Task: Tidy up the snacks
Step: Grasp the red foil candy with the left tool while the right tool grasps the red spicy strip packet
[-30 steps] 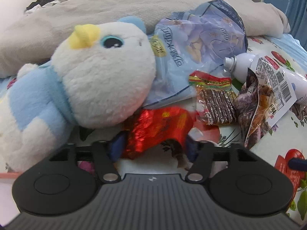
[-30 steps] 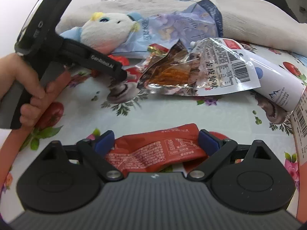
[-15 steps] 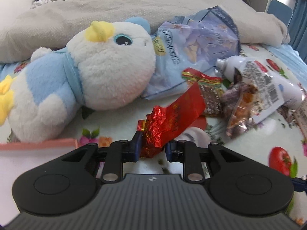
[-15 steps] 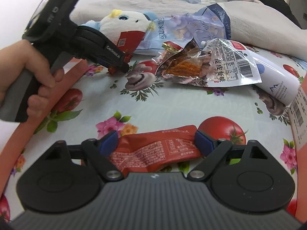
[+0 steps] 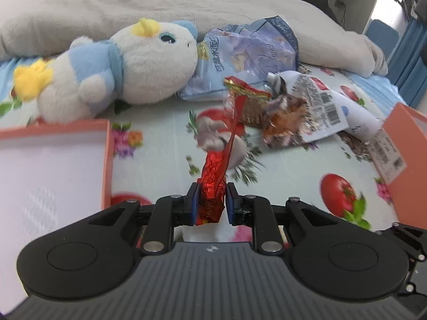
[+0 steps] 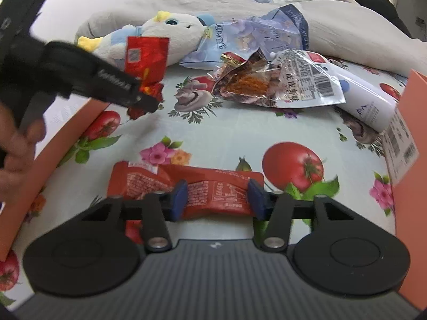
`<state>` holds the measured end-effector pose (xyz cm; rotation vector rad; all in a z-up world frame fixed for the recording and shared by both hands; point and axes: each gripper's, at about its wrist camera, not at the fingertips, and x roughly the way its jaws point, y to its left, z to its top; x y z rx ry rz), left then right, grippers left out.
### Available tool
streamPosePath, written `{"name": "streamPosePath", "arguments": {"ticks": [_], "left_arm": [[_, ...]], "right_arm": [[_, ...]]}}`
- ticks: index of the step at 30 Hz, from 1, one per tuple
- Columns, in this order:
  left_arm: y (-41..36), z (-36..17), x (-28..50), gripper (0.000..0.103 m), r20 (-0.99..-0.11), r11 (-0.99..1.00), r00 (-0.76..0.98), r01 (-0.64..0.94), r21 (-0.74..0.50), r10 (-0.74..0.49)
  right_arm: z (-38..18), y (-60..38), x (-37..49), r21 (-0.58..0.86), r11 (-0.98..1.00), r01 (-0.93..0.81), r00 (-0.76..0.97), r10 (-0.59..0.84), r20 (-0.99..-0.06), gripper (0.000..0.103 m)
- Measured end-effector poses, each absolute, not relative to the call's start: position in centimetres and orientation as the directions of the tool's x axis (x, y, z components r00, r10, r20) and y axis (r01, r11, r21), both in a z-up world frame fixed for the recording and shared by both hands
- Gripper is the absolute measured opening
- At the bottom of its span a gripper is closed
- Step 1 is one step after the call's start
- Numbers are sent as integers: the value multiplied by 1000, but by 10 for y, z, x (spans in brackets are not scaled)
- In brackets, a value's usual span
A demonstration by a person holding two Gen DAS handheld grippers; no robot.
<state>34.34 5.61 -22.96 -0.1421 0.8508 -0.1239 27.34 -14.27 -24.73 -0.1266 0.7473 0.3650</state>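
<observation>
My left gripper (image 5: 212,204) is shut on a crinkled red foil snack packet (image 5: 213,184) and holds it in the air, beside an orange box (image 5: 106,160) at the left. The same packet (image 6: 145,61) and left gripper (image 6: 144,101) show in the right wrist view. My right gripper (image 6: 217,197) closes around a flat red-orange snack pouch (image 6: 170,181) lying on the flowered sheet; its pads touch the pouch's sides. More snacks lie beyond: a clear bag with a barcode (image 6: 293,85), a small red-gold pack (image 5: 248,101) and a big blue bag (image 5: 248,53).
A white and blue plush toy (image 5: 128,66) lies at the back left. A white bottle (image 6: 368,101) lies under the barcode bag. A second orange box wall (image 6: 411,144) stands at the right. A grey blanket (image 5: 133,8) runs along the back.
My left gripper shut on the red foil packet, lifted it and drew back towards the left box. My right gripper narrowed around the red-orange pouch and pulled back a little.
</observation>
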Motion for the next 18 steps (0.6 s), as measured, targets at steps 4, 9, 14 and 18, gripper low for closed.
{"name": "streamPosePath", "arguments": {"ticks": [4, 9, 14, 18], "left_arm": [[54, -231, 319, 24, -736, 974, 648, 41, -224, -196], [52, -232, 291, 24, -731, 966, 647, 32, -257, -216], [49, -233, 270, 24, -723, 964, 654, 35, -264, -222], [54, -235, 263, 24, -720, 957, 655, 18, -288, -229]], "right_arm": [[-246, -144, 261, 9, 934, -357, 671, 264, -693, 41], [-243, -145, 248, 10, 945, -327, 660, 236, -713, 41], [-240, -151, 233, 26, 945, -326, 642, 241, -728, 42], [-235, -156, 228, 36, 930, -366, 617, 271, -739, 42]]}}
